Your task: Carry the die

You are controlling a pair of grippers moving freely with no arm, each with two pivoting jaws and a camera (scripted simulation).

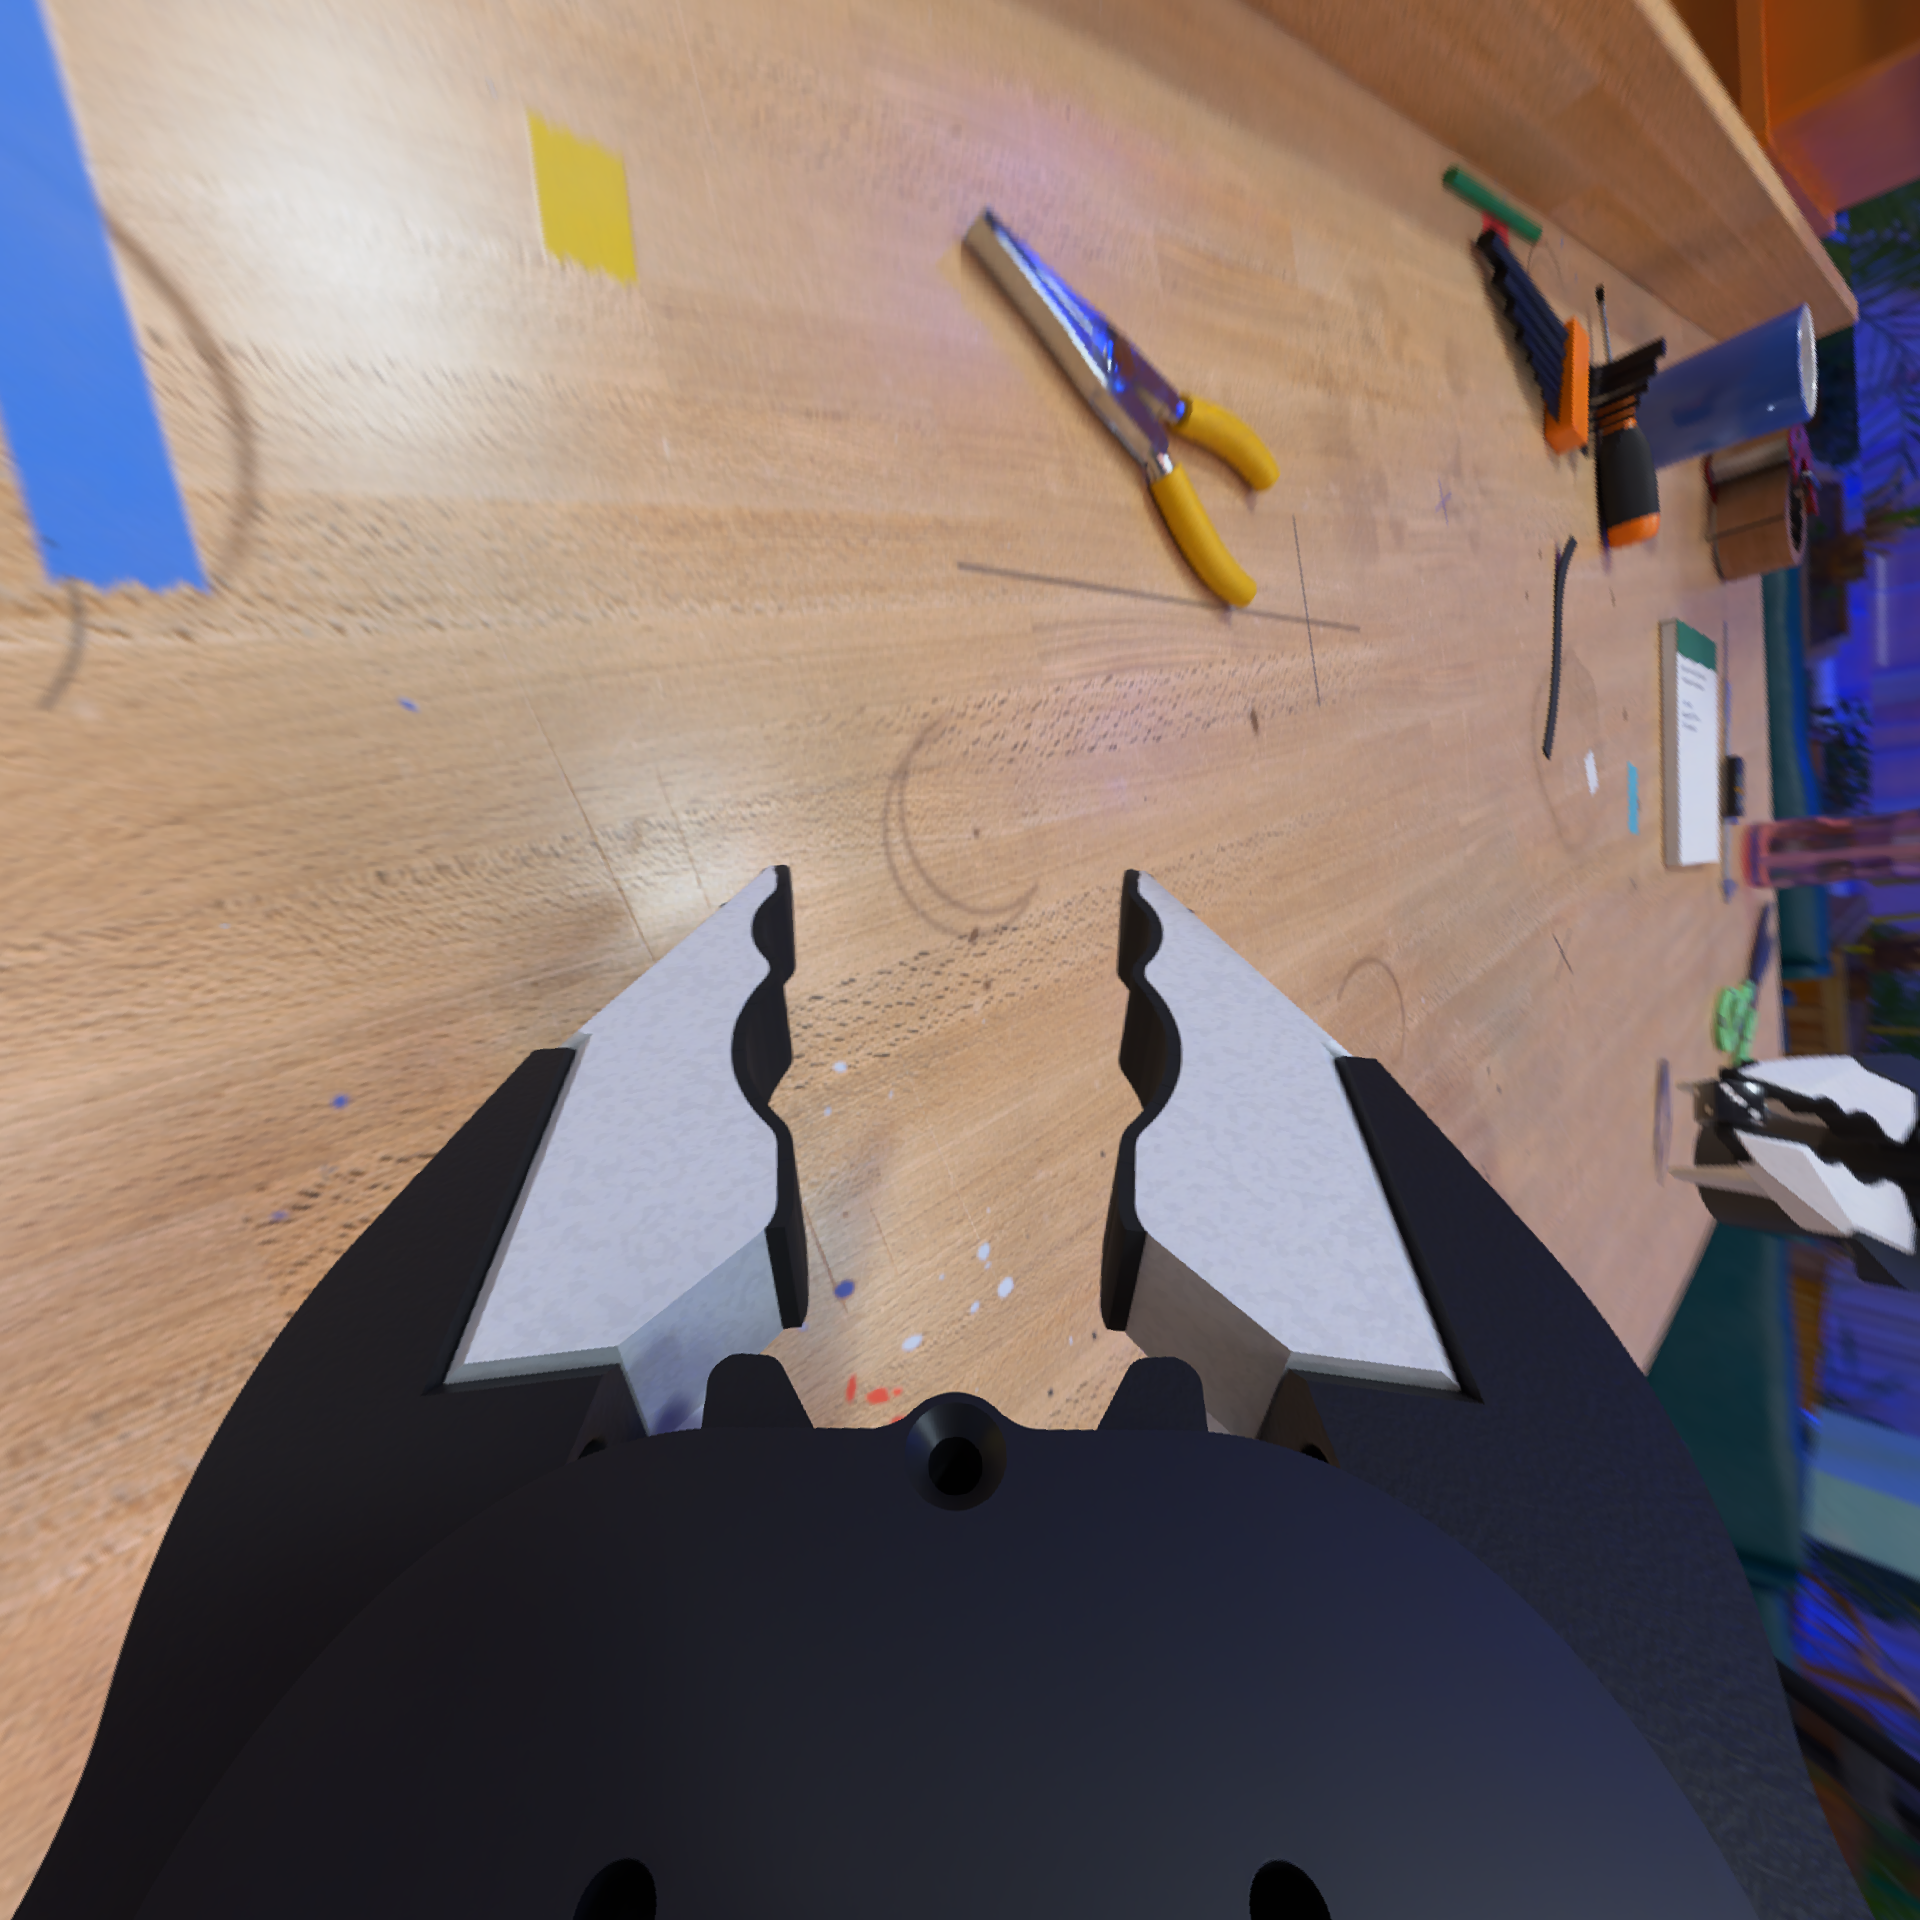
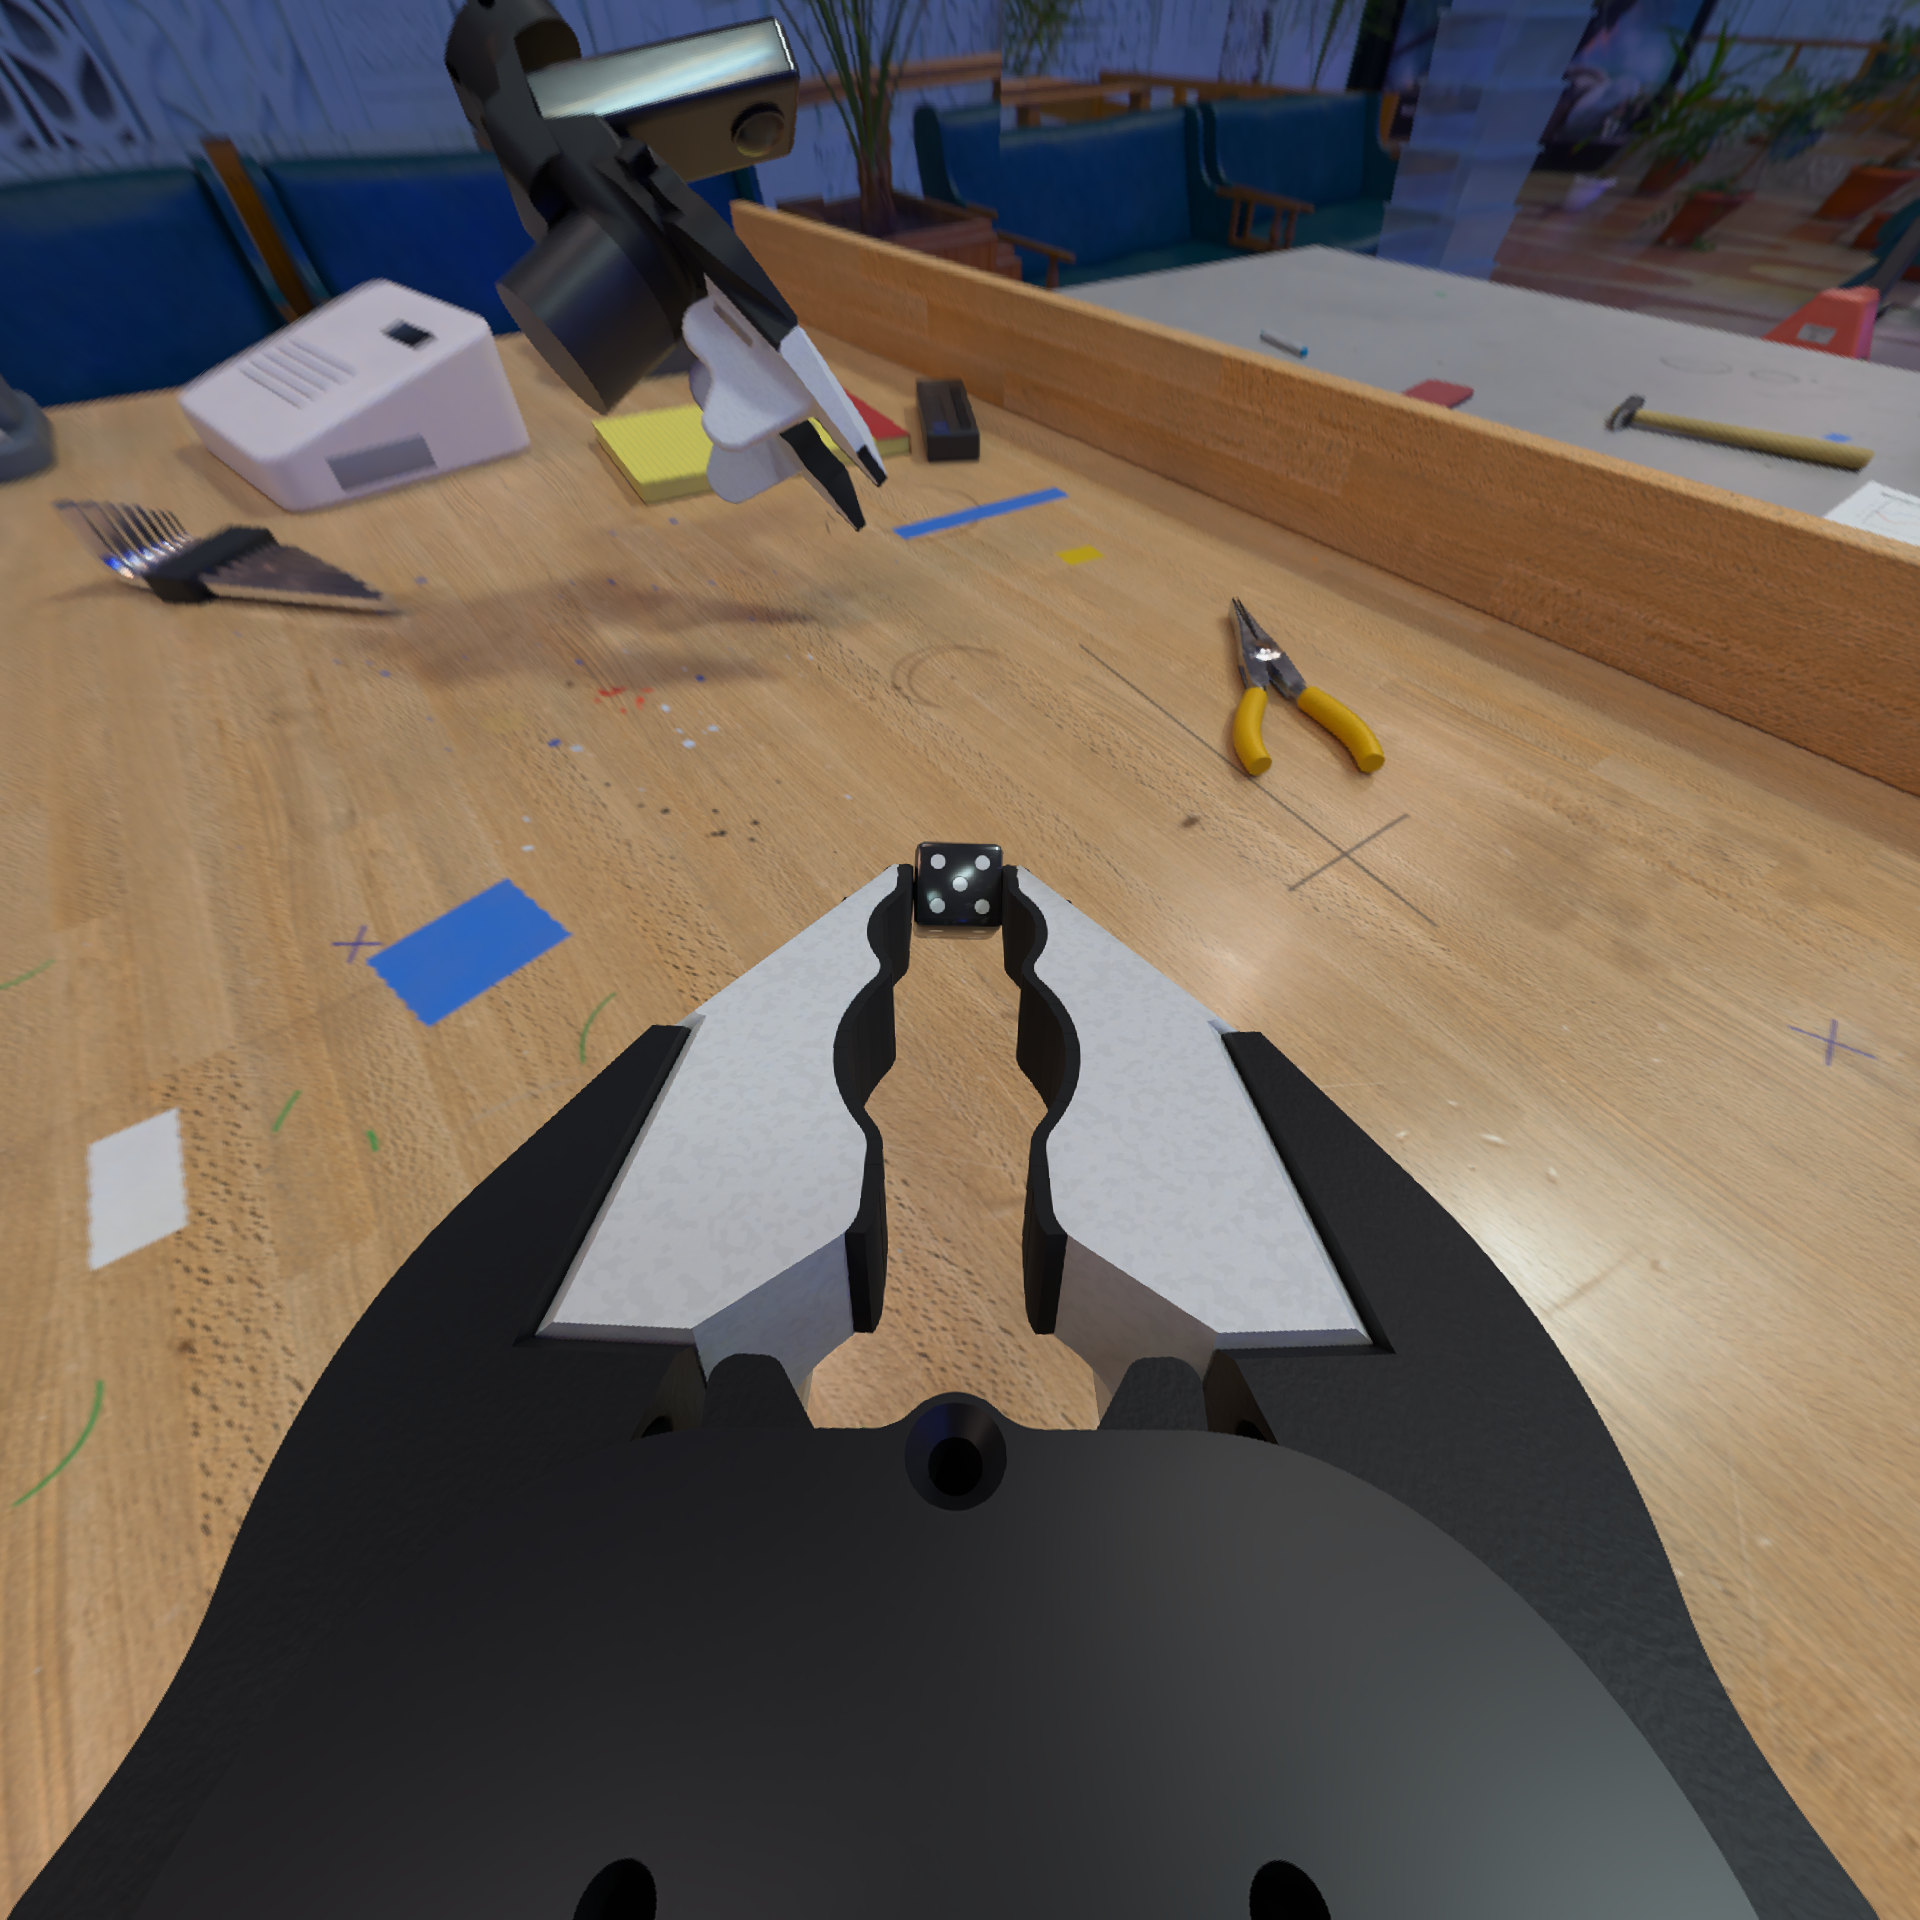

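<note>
The die [image 2: 958, 883] is a small black cube with white pips. My right gripper [image 2: 958, 902] is shut on it, pinching it between the very tips of its fingers low over the wooden table [image 2: 1143, 1039]. I cannot tell whether the die touches the wood. My left gripper [image 1: 956, 894] is open and empty, its fingers wide apart above bare tabletop. It also shows in the right wrist view [image 2: 862, 499], hanging above the table's far part and pointing down. The right gripper shows small at the right edge of the left wrist view [image 1: 1756, 1117].
Yellow-handled pliers [image 2: 1299, 707] lie to the right of the die and also show in the left wrist view [image 1: 1174, 416]. A wooden divider wall [image 2: 1351, 468] runs along the right. A white box [image 2: 353, 395], a yellow pad [image 2: 655, 447] and a hex key set [image 2: 208, 561] lie far left.
</note>
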